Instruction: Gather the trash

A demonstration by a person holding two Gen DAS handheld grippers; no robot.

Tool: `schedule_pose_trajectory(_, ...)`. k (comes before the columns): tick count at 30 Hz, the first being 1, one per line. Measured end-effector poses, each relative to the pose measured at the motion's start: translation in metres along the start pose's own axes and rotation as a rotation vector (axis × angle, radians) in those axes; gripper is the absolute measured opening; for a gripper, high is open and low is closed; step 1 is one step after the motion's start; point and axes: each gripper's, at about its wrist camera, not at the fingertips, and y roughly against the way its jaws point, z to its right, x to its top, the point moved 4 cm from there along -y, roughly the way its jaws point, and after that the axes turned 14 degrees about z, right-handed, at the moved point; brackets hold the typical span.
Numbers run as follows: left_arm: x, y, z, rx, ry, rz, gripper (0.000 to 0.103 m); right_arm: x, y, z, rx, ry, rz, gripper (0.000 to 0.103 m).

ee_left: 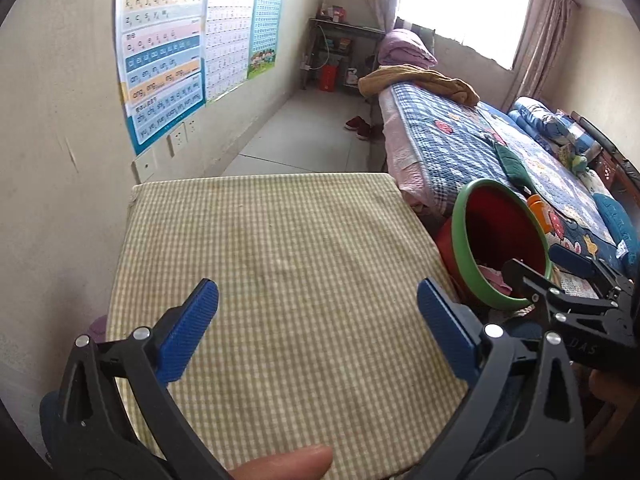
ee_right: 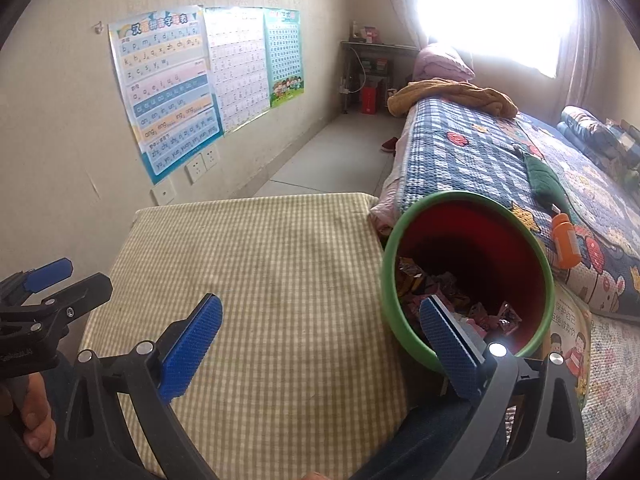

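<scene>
Both grippers spread wide, nothing between pads — left gripper (ee_left: 318, 330), right gripper (ee_right: 320, 346) over checked table (ee_left: 280, 248). Trash (ee_right: 452, 292) — wrappers — sits in red bin (ee_right: 496, 248), tilted, at table's right edge beside bed (ee_right: 460, 148). Table shows no litter; collection looks finished or near it. Next: scan for strays. Bin bottom dark, floor below table hidden.

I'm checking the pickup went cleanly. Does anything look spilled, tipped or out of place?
Nothing looks spilled. The bin stands beside the table with wrappers inside, and no litter shows on the checked cloth. An orange bottle lies on its side on the bed, which looks stray. Both grippers are open and hold nothing.
</scene>
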Motion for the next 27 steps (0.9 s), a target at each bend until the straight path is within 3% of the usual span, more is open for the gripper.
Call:
schedule_pose_trajectory(12, -0.014, 0.028, -0.049, 0.107, 0.049, 0.025, 0.097, -0.01, -0.001, -0.064, 0.087, 0.061, -0.009, 0.096)
schedule_pose_trajectory(20, -0.021, 0.034, -0.059, 0.121, 0.059, 0.036, 0.098, -0.014, 0.001, -0.076, 0.074, 0.1, -0.009, 0.096)
schedule_pose_trajectory(27, -0.027, 0.035, -0.06, 0.177, 0.033, 0.046, 0.098, -0.018, -0.001, -0.079, 0.059, 0.119, -0.008, 0.096)
